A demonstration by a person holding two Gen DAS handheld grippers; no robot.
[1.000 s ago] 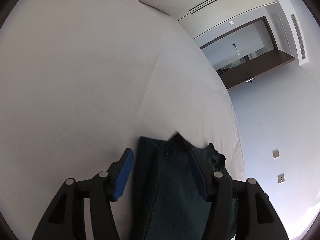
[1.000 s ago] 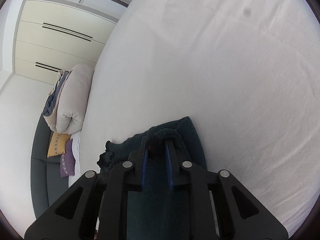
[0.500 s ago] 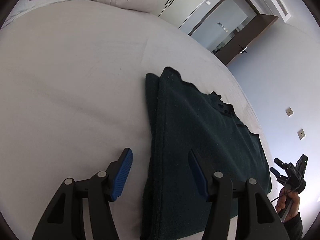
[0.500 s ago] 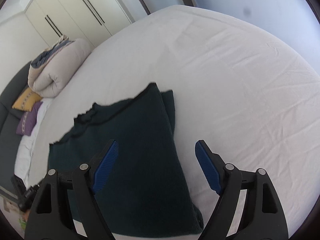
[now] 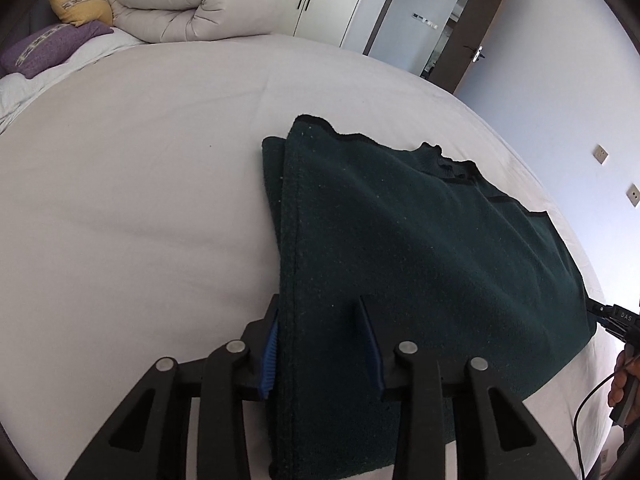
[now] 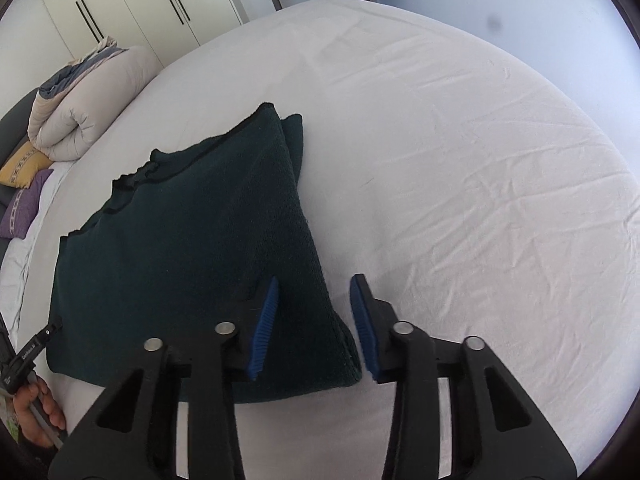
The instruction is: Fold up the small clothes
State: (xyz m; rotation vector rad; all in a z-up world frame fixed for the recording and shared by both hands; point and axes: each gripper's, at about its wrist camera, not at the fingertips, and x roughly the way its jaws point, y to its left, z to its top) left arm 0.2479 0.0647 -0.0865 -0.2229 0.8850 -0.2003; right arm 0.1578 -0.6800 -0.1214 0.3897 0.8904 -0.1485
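A dark green knitted sweater lies folded flat on the white bed. My left gripper straddles its left folded edge near the front corner. Its jaws are closing, with fabric between them that is not pinched. In the right wrist view the same sweater fills the left half. My right gripper straddles the sweater's right edge near the front corner, also closing. Its left pad is over the knit and its right pad over the sheet. Each view shows the other gripper at the frame's edge, held by a hand.
A rolled beige duvet with a yellow pillow and a purple pillow sits at the head of the bed. Behind it are white wardrobe doors and an open brown door. White sheet surrounds the sweater.
The right gripper let go of the sweater's far edge. Both grippers drew back to the near corners, rolling level. Both sets of jaws have since narrowed around the side edges.
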